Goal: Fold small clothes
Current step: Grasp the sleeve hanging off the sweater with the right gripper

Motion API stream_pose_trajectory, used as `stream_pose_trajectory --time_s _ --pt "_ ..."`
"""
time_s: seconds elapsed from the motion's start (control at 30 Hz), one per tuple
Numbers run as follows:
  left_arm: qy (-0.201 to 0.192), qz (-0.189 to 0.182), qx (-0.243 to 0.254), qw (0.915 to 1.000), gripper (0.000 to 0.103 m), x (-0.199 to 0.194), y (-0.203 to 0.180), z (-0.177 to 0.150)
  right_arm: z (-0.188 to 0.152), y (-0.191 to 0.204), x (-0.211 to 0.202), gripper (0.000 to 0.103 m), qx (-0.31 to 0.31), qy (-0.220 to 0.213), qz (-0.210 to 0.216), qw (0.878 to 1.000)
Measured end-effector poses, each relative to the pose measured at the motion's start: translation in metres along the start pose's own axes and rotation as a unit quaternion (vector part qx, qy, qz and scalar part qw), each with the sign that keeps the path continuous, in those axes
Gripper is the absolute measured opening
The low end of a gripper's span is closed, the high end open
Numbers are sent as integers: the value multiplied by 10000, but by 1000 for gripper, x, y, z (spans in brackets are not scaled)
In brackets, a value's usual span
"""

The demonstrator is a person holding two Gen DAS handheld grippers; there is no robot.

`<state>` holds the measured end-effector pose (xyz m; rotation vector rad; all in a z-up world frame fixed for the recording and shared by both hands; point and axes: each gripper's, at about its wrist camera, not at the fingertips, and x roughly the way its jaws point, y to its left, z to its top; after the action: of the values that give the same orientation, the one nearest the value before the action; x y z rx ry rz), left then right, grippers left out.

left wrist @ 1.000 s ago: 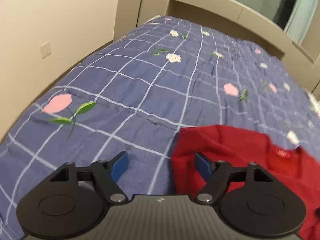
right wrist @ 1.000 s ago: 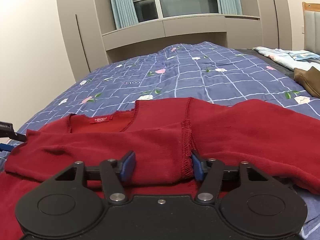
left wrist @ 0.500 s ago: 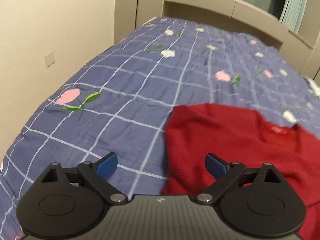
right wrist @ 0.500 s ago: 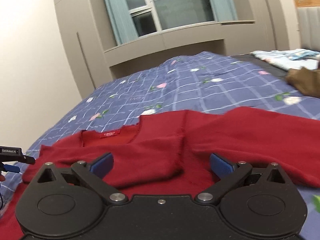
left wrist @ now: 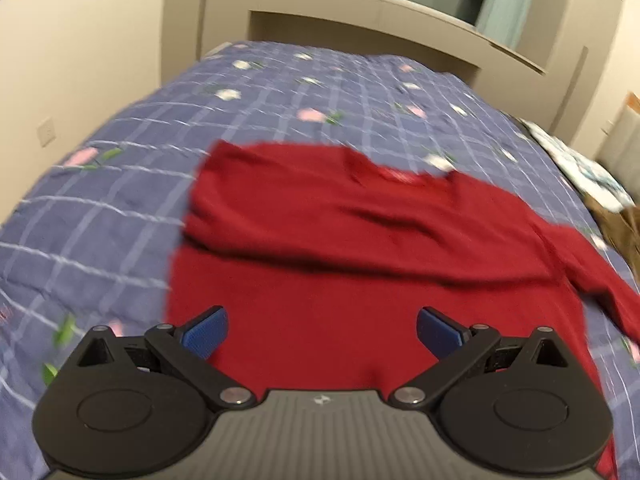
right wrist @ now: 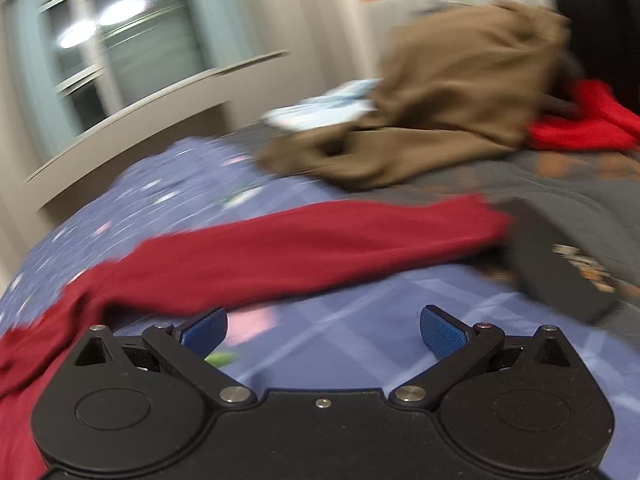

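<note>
A dark red knit sweater [left wrist: 360,264] lies flat on the blue checked bedspread [left wrist: 120,208], its left sleeve folded across the chest. My left gripper [left wrist: 320,332] is open and empty, hovering over the sweater's lower body. In the right wrist view the sweater's other sleeve [right wrist: 304,240] stretches out to the right across the bedspread [right wrist: 360,320]. My right gripper [right wrist: 323,330] is open and empty, just in front of that sleeve. Both views are blurred by motion.
A brown garment [right wrist: 448,92] is heaped at the back right, with a bright red cloth [right wrist: 584,124] and a light blue cloth [right wrist: 324,108] beside it. A dark grey cover [right wrist: 568,208] lies at the right. Wall and window cabinets border the bed.
Both grippers opened wide and let go of the sweater. The left one swung right over the sweater body. The right one swung right toward the outstretched sleeve and the clothes pile.
</note>
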<state>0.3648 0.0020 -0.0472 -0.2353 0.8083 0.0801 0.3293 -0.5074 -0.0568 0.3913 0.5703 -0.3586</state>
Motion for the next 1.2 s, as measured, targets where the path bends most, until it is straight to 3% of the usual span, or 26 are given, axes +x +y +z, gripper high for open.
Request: stream_pose_trajectory --time_s 0.17,0.4,0.5,0.67,0.77,0.93,1.07,1.2 --pt "194 129 609 9979 102 3 -32 -19 20 -44 23 93 650 53 -508 9966" --pt "266 83 558 9981 102 -2 -42 -25 31 -74 53 72 1726 297 -734 9818" --pt "255 89 481 9985 102 -3 -39 -21 35 -81 61 56 2129 205 -786 9737" --pt "207 38 317 9993 102 -8 -30 -16 41 -93 67 13 2635 49 -917 9603" --pt "142 -49 215 9997 102 -14 -24 -12 48 -87 62 7 2500 -108 -974 9633" --pt "71 8 92 9999 102 -19 -15 0 73 -53 42 7 2002 -524 -860 9746" --pt "-78 -39 -139 9999 102 -27 0 10 105 -2 25 7 1329 -916 -555 9853" --pt "-221 -33 -391 9990 102 -37 20 18 134 69 14 7 611 -1174 24 9912"
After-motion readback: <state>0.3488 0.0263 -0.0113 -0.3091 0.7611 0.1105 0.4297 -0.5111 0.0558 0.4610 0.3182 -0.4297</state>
